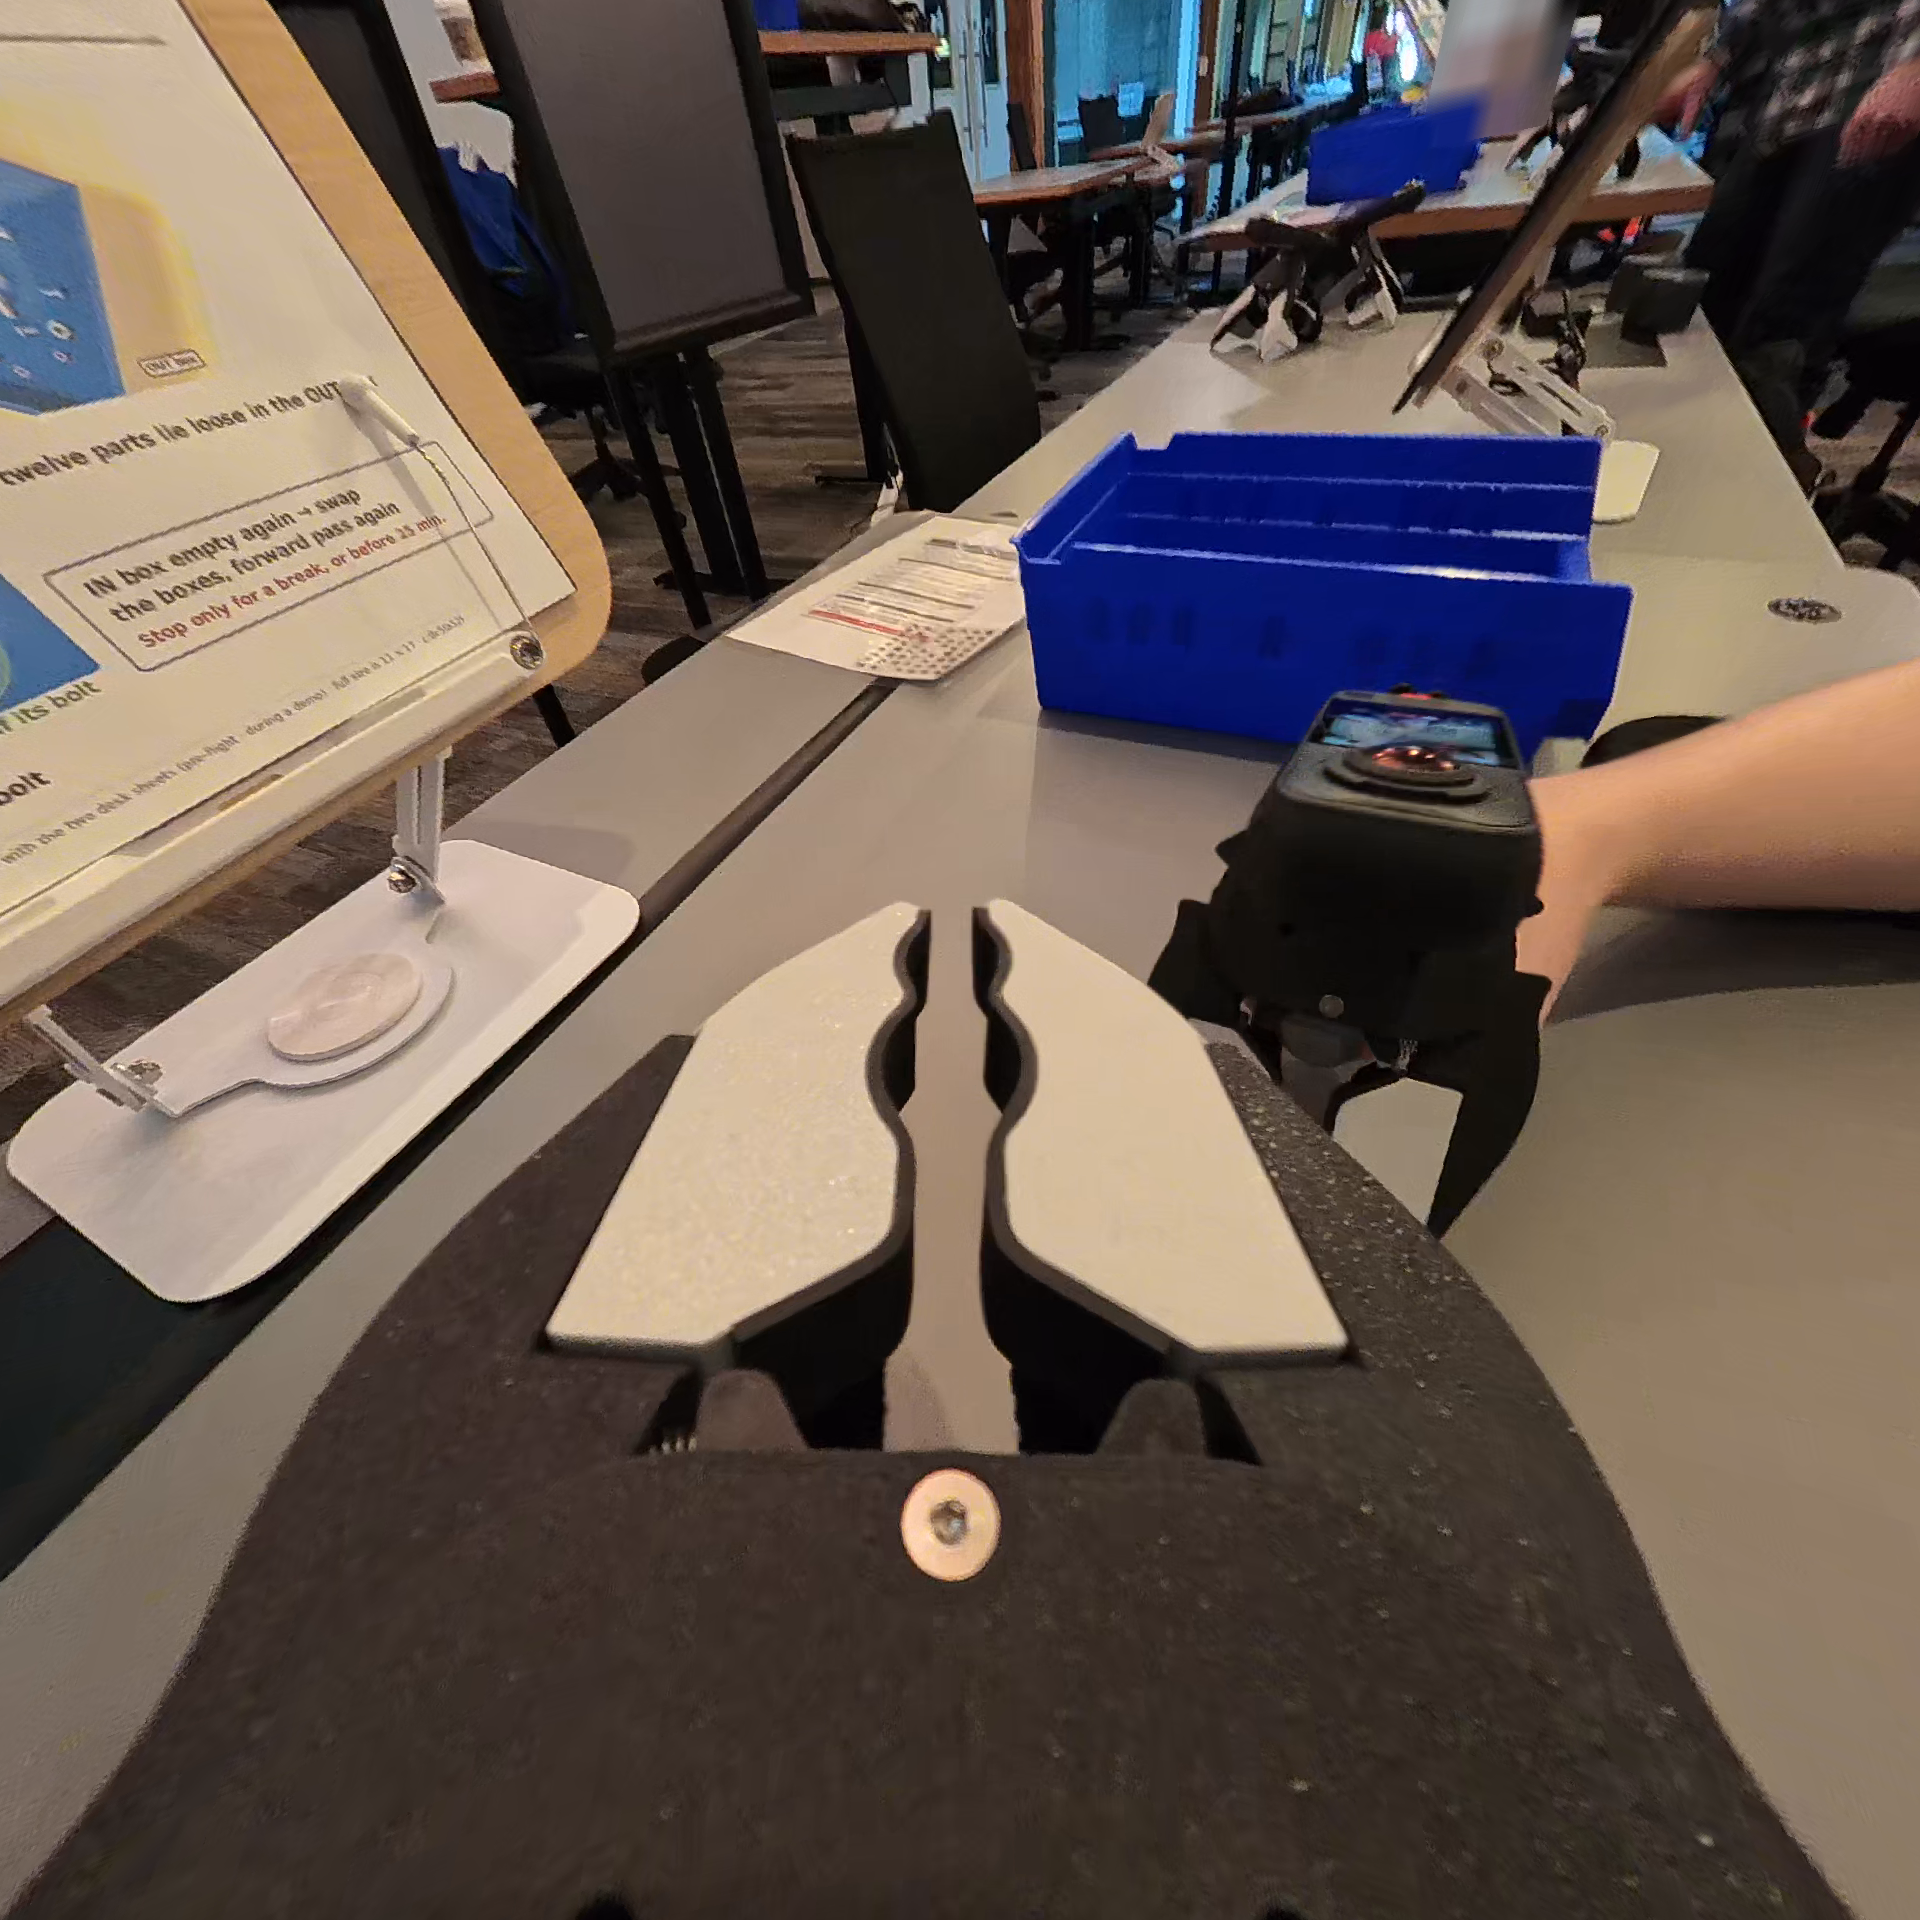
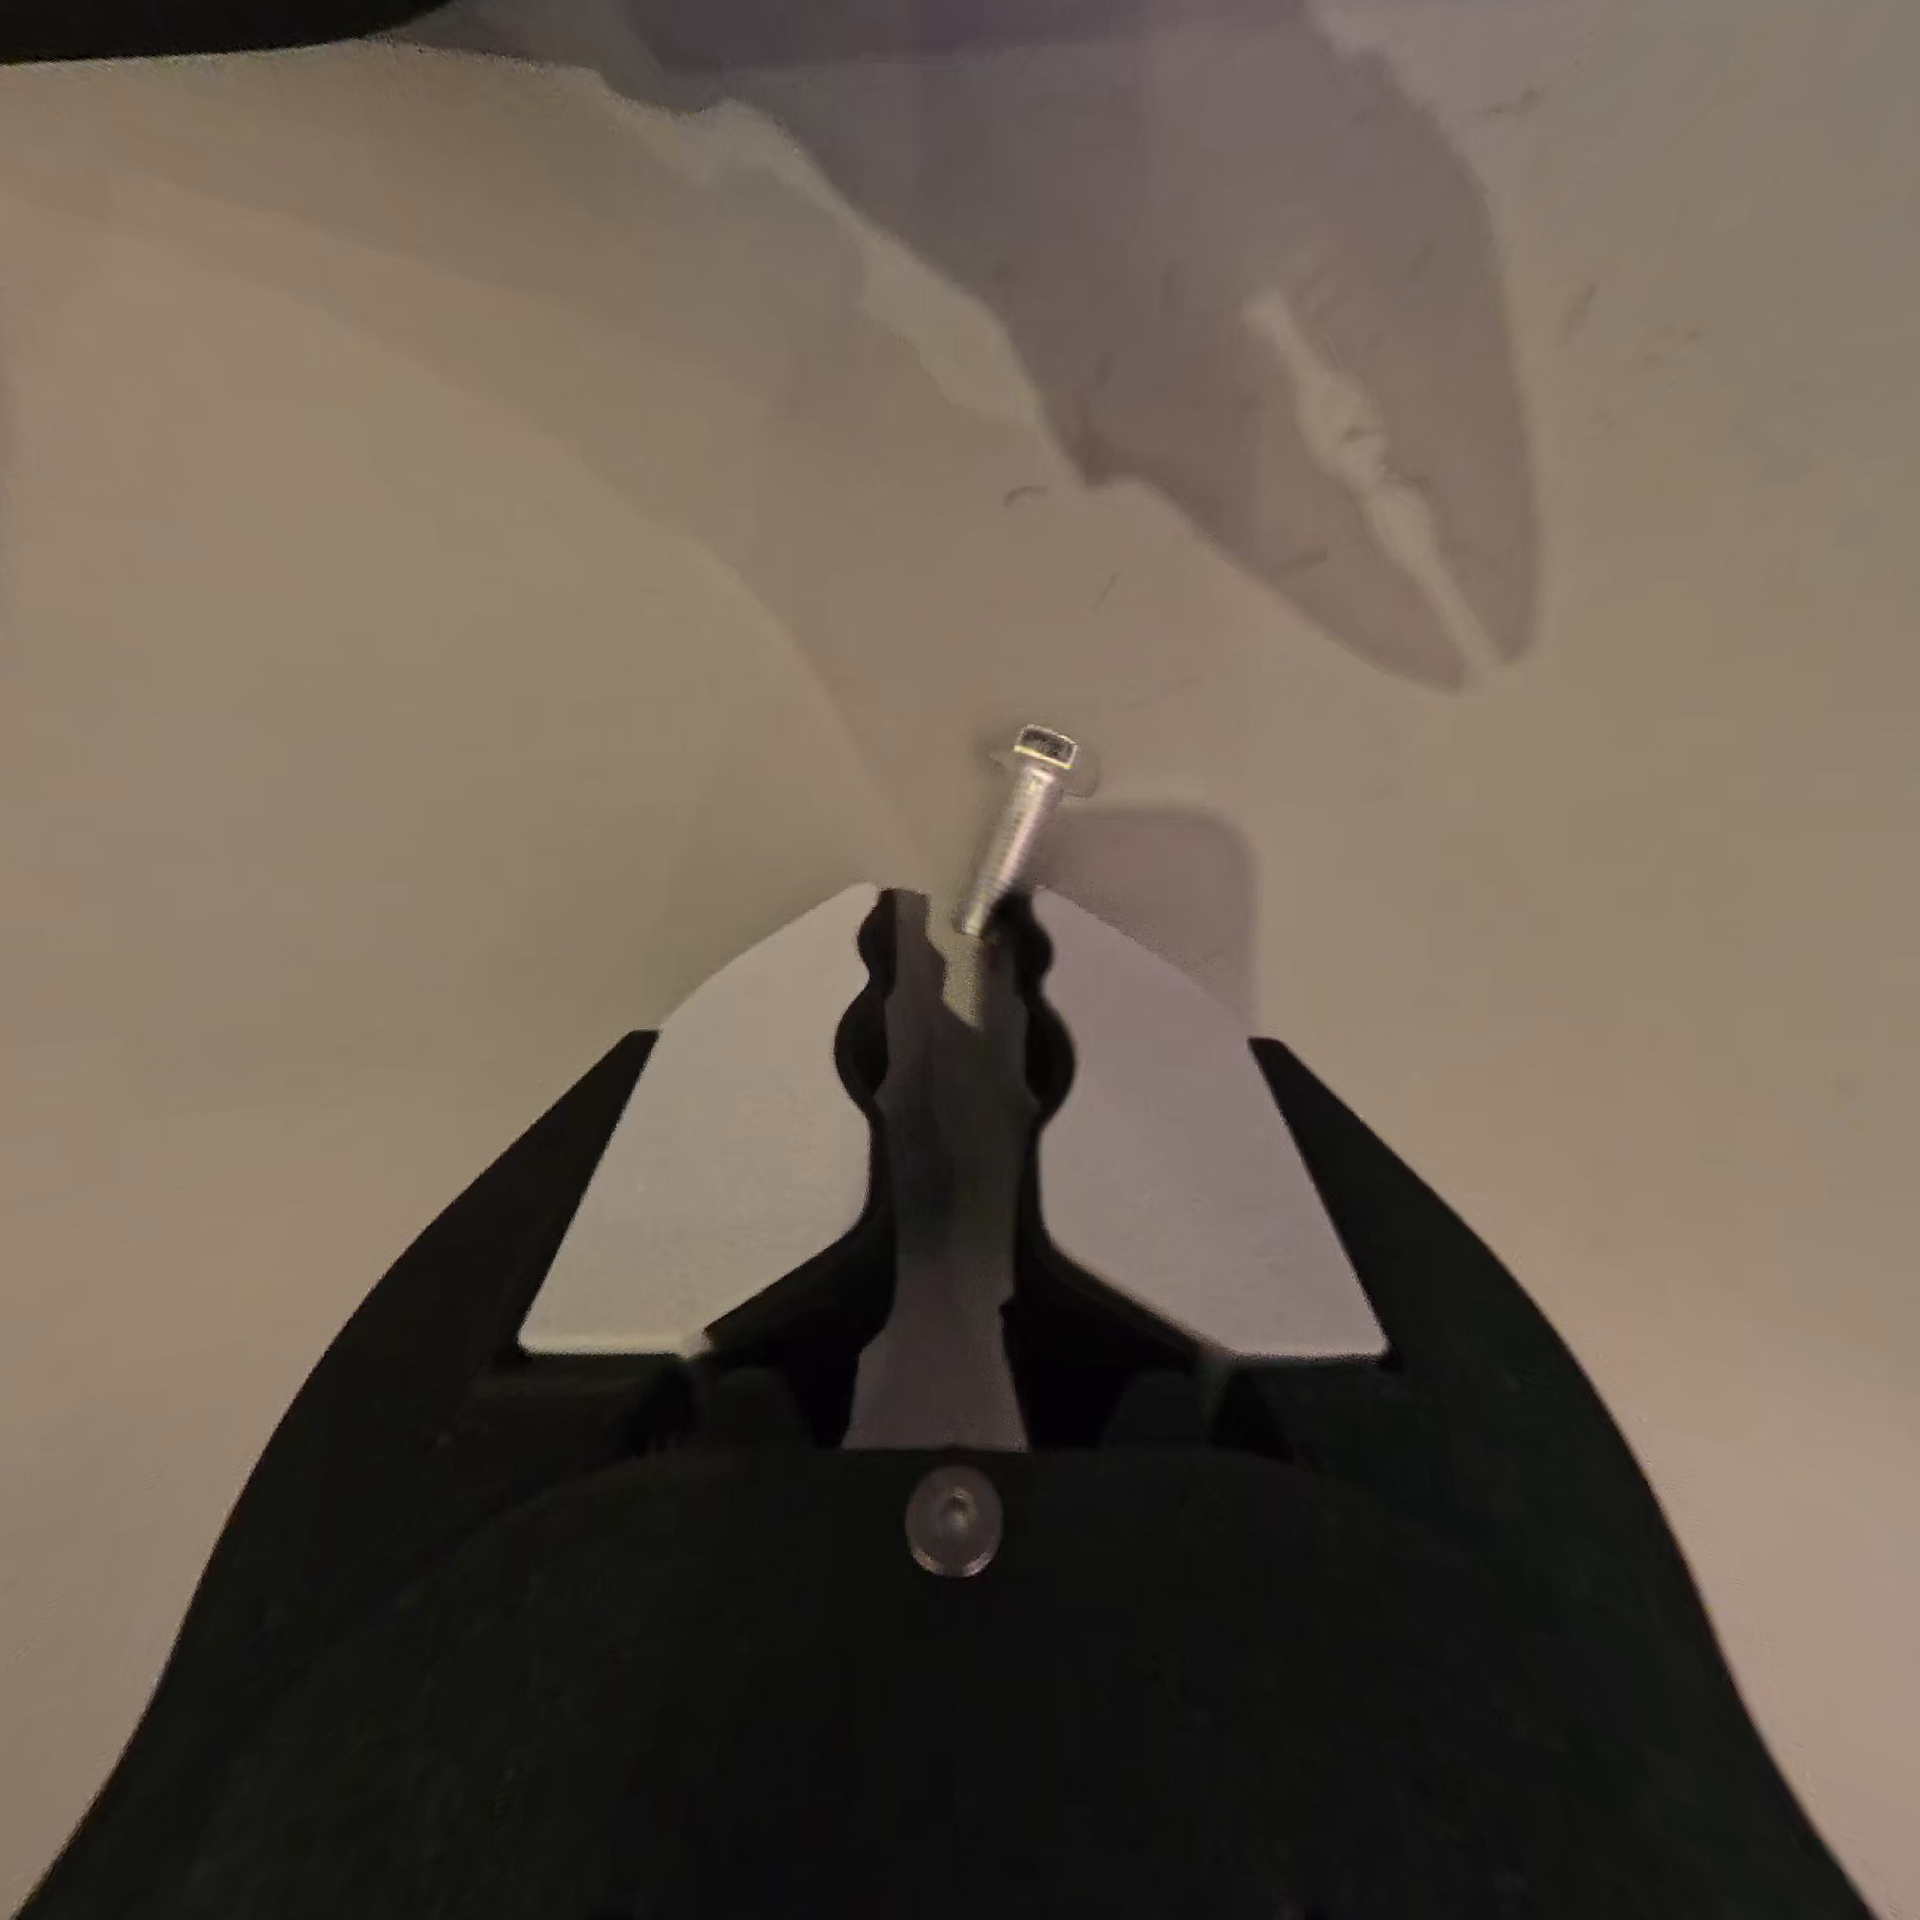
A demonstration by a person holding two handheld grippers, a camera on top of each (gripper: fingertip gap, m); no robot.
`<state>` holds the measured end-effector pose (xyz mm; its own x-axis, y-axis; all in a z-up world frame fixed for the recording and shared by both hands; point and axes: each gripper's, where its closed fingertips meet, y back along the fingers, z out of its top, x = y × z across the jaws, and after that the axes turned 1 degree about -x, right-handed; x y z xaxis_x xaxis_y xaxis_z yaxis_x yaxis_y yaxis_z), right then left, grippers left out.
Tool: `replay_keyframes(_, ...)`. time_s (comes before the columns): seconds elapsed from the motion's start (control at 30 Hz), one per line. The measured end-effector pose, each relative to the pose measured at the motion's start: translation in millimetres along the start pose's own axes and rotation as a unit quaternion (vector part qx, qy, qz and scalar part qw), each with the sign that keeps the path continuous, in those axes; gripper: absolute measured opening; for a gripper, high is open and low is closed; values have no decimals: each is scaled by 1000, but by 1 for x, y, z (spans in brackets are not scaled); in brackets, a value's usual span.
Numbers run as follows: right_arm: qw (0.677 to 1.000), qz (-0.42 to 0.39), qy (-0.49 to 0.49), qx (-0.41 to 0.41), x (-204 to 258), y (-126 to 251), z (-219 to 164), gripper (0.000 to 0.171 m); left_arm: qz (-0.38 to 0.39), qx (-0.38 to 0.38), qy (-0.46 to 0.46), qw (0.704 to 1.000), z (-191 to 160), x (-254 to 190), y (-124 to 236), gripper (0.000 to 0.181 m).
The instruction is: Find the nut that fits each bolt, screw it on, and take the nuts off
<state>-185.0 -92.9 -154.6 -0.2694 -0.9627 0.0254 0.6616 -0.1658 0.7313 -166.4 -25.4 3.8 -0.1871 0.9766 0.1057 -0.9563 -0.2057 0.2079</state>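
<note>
Right gripper [image 2: 961, 920] pointed straight down at the grey table [image 2: 416, 623], fingers closed on the threaded end of a small bolt [image 2: 1013, 831]. Held by the tip, probably so that the rest of the shank stays free for a nut. Seems pressed head-down against the table, maybe to steady it or to set it upright; contact of the head with the surface not sure, picture a little blurred.

Bolt itself: silver metal, short, thin threaded shank, flanged head at 12 o'clock from the fingertips, shank leaning slightly toward 1 o'clock. Looks light and smooth, so likely easy to slip or twist in the pads.

Left gripper [image 1: 951, 920] kept low over the table, fingers nearly together with only a narrow gap, holding nothing. Probably waiting to fetch a nut. No nut visible in either view.

In the left wrist view, right gripper [image 1: 1382, 1039] at 3 o'clock from the left fingertips, blue bin [image 1: 1320, 644] at 1 o'clock behind it, instruction board on its white stand [image 1: 260, 436] at 10 o'clock.
</note>
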Motion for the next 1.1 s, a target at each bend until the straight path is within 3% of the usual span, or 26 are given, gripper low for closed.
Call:
replay_keyframes(0.03,1000,-4,1,-7,-1,-2,1,11,-10,13,-6,1000,-5,-2,-1,12)
replay_keyframes(0.2,999,-39,20,-30,-17,24,10,10,-66,115,-57,990,-40,-20,-4,40)
replay_keyframes(0.47,994,-86,56,-39,-25,91,20,9,-124,207,-176,954,-85,-63,-20,43)
replay_keyframes(0.57,992,-80,63,-71,-16,108,38,9,-113,177,-162,964,-79,-70,-32,44)
replay_keyframes(0.8,985,-70,79,-135,6,138,70,9,-120,19,-105,987,-27,-83,-32,38)
replay_keyframes(1.1,983,-60,94,-144,21,143,81,9,-137,-5,-131,982,-16,-99,-28,34)
